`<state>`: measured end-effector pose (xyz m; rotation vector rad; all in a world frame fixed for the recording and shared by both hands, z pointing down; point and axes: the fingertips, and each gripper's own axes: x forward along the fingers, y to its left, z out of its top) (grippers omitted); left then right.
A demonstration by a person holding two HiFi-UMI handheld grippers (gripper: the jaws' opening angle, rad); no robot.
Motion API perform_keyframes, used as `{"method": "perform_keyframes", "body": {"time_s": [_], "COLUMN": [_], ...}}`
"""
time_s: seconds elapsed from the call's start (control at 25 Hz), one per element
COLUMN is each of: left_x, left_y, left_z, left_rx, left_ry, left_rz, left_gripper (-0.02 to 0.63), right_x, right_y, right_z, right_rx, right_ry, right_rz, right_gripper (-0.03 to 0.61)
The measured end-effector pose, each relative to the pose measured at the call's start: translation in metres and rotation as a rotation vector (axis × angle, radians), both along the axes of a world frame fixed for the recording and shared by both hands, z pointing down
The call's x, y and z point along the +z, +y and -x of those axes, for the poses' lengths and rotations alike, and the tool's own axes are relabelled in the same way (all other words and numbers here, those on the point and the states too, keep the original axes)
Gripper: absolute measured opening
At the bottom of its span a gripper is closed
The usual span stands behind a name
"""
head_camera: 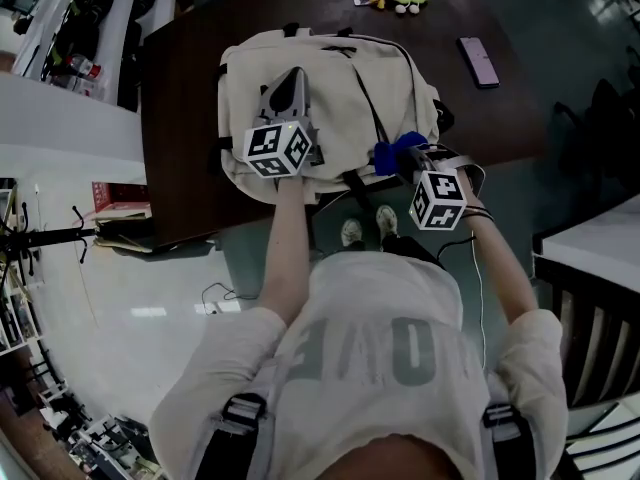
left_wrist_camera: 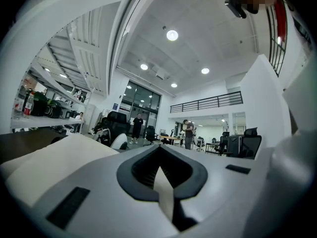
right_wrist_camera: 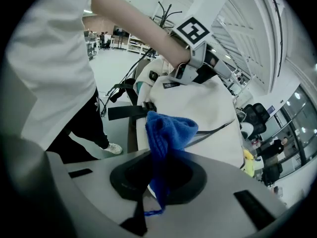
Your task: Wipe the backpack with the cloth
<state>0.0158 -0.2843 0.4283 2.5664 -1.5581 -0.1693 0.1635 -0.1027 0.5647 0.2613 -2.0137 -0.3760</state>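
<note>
Our closed, empty left gripper rests on the cream fabric backpack; our right gripper clamps the blue fleece cloth at its edge, with the wiping apparently still ahead.

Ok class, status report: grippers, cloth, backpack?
Left gripper shut, resting on backpack. Right gripper shut on blue cloth at backpack's near edge. Nothing in the way.
</note>
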Motion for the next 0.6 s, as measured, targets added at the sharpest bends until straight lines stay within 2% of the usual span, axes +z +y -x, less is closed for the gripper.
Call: {"method": "perform_keyframes", "body": {"time_s": [0.08,0.12,0.28,0.4,0.52,0.6], "left_x": [0.0,0.0,0.0,0.0,0.001,0.001], "left_y": [0.0,0.0,-0.001,-0.001,-0.001,-0.001], "left_z": [0.0,0.001,0.001,0.001,0.001,0.001], "left_rx": [0.003,0.004,0.002,-0.001,0.0,0.001], "left_ry": [0.012,0.017,0.017,0.019,0.019,0.022], "left_rz": [0.002,0.003,0.002,0.004,0.01,0.013], "left_gripper": [0.002,0.002,0.002,0.002,0.002,0.002], "right_x": [-0.018,-0.03,-0.082,-0.109,-0.112,-0.1], "right_y": [-0.016,-0.032,-0.125,-0.186,-0.229,-0.247], "right_z": [-0.008,-0.014,-0.043,-0.051,-0.051,-0.047], "right_rx": [0.01,0.03,0.152,0.245,0.307,0.338], "right_ry": [-0.026,-0.032,0.024,0.04,0.074,0.091], "right_rz": [0.006,-0.022,-0.244,-0.358,-0.41,-0.413], "right_gripper": [0.041,0.041,0.041,0.041,0.041,0.041]}}
